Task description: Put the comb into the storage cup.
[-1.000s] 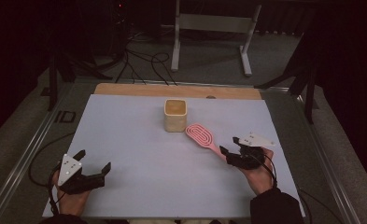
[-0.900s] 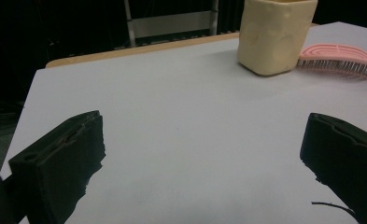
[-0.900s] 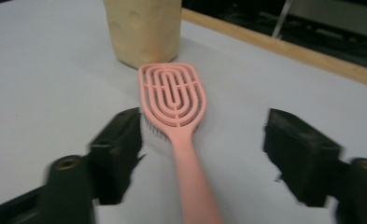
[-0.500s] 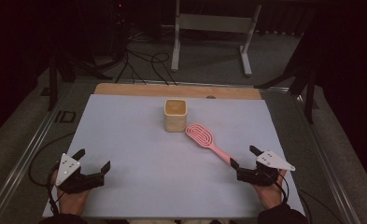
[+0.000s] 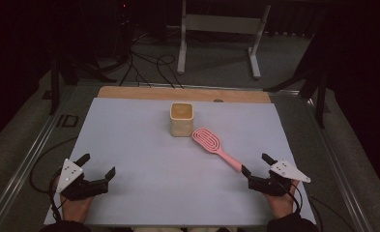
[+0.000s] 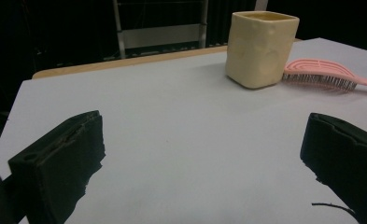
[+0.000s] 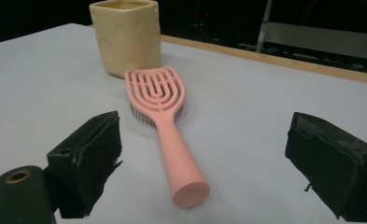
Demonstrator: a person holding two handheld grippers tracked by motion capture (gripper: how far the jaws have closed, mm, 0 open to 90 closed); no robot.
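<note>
The white table mat (image 5: pixel 144 145) carries a cream square-sided cup (image 5: pixel 182 119) standing upright near its far middle, with the pink vented hairbrush (image 5: pixel 216 147) lying flat just beside it, apparently bristles down and possibly touching the cup. The right gripper (image 5: pixel 256 170) sits just short of the brush handle's end, its jaws having just opened wide, nothing between them. The left gripper (image 5: pixel 97 166) rests well apart at the near left, jaws wide and empty.

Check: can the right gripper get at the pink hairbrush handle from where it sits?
Probably yes. The right gripper is open, and the pink hairbrush lies flat on the white table with its handle end pointing between the jaws. Nothing lies between; the yellow cup stands beyond the brush head.
</note>
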